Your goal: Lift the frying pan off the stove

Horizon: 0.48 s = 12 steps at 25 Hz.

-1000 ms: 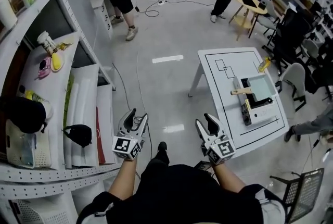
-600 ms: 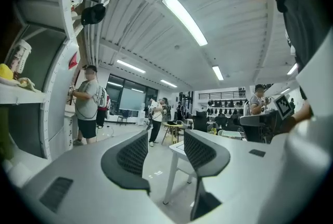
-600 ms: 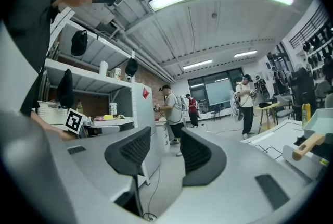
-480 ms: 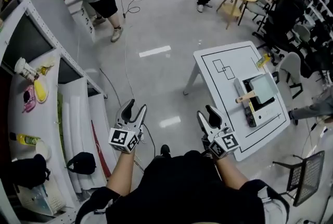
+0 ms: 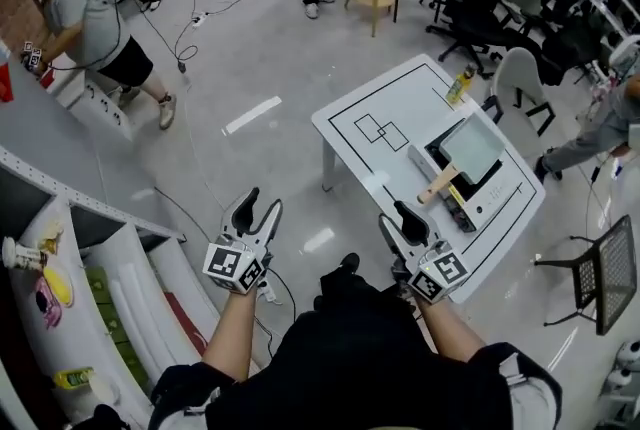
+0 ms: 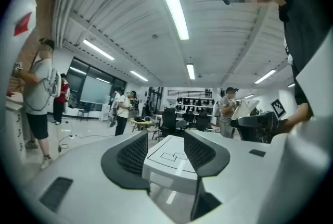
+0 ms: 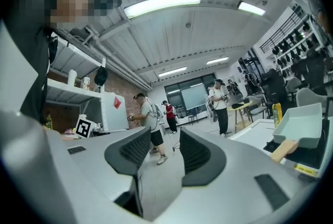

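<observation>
Frying pan (image 5: 472, 146) is being supported by stove (image 5: 462, 206), well apart from right gripper (image 5: 400, 221). Its jaws and those of left gripper (image 5: 256, 210) are being held apart, empty.

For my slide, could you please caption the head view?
Left gripper and right gripper open, short of the pan on the stove.

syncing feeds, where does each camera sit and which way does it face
Head view: on the person's head, facing steeply down at the white table with black lines; forearms, left gripper and right gripper show.
Left gripper view: rides the left gripper, looks forward along its open jaws at that table; dark torso at right.
Right gripper view: rides the right gripper, looks across the room between open jaws; torso at left, square pale green frying pan at right.
Shared: the pan, in head and right gripper views.
</observation>
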Each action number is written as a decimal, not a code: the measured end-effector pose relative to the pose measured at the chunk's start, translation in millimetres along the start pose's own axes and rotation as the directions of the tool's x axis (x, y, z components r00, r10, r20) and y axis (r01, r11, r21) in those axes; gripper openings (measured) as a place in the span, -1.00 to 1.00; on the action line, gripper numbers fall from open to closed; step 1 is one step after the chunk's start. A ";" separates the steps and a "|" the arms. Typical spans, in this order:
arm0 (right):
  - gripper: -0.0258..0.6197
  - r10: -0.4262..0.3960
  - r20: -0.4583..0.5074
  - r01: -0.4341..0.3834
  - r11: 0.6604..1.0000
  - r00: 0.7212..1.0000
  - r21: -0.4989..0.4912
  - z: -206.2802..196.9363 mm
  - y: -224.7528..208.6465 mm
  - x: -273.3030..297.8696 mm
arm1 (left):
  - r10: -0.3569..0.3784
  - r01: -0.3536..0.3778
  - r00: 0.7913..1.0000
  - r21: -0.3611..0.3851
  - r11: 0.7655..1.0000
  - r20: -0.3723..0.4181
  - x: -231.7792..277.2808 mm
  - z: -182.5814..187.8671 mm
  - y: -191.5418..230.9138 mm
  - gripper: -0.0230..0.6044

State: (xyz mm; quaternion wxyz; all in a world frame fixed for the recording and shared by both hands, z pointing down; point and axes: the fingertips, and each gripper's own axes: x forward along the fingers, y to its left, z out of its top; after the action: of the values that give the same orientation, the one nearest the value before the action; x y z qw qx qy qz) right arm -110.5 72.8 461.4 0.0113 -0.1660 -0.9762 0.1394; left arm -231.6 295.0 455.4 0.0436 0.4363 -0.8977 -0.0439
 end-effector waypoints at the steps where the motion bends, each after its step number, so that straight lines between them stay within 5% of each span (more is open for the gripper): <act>1: -0.35 -0.018 0.009 0.018 1.000 1.000 0.008 3.8 -12.3 0.2 | -0.036 0.036 0.999 0.005 0.999 -0.011 20.5 1.8 -3.5 -0.25; 6: -0.35 -0.054 0.021 0.053 0.998 0.998 0.014 17.1 -69.9 1.7 | -0.193 0.192 0.980 -0.016 0.981 -0.040 115.0 7.3 -27.2 -0.25; 12: -0.35 -0.085 0.052 0.079 0.990 0.995 0.118 31.4 -130.4 -4.6 | -0.399 0.399 0.915 -0.023 0.917 -0.065 220.9 11.9 -70.7 -0.25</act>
State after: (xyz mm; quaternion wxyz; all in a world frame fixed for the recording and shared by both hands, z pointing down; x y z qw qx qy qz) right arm -150.2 -55.3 467.3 -0.0011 -0.1206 -0.9724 0.1998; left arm -313.8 78.1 444.1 0.0664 0.6111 -0.7877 -0.0411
